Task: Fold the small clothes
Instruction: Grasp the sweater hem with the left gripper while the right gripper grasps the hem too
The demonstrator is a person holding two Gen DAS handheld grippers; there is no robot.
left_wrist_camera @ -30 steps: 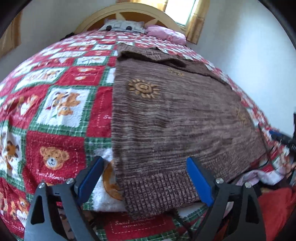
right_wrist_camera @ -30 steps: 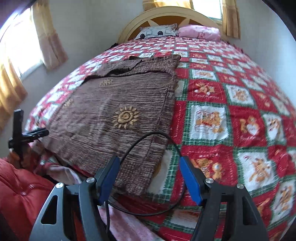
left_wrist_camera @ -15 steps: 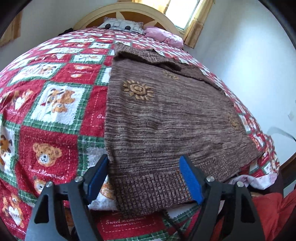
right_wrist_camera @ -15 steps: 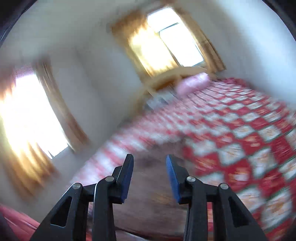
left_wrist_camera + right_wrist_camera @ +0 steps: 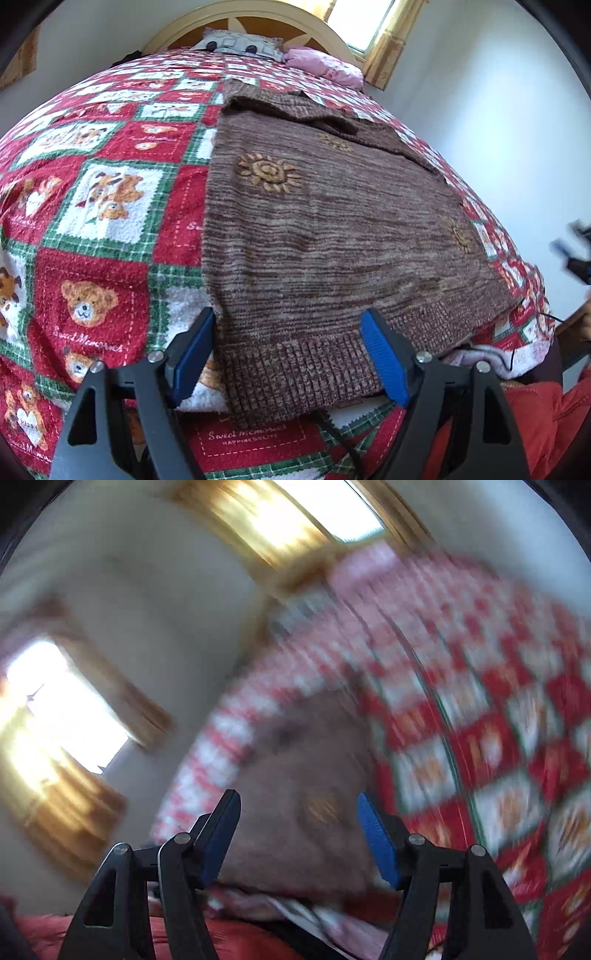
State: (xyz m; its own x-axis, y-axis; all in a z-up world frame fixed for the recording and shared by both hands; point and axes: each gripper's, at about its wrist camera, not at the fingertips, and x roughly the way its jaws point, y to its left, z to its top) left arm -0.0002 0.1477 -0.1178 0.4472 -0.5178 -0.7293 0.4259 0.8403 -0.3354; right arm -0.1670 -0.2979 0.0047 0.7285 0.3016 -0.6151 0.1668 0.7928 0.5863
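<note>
A brown knitted sweater with embroidered sun motifs lies flat on the bed, its ribbed hem toward me and its sleeves folded across the far end. My left gripper is open and empty, its blue pads on either side of the hem's left part, just above it. My right gripper is open and empty, held in the air off the bed's near corner. In the blurred right wrist view the sweater lies ahead of the fingers. The right gripper shows blurred at the edge of the left wrist view.
The bed carries a red, green and white teddy-bear quilt. A grey pillow and a pink pillow lie by the headboard. Red fabric lies at the near right. A black cable runs below the hem. Curtained windows are at the left.
My right gripper swung up and away from the bed's edge, narrowed, then opened wide again; its view is motion-blurred. My left gripper moved slightly forward over the hem.
</note>
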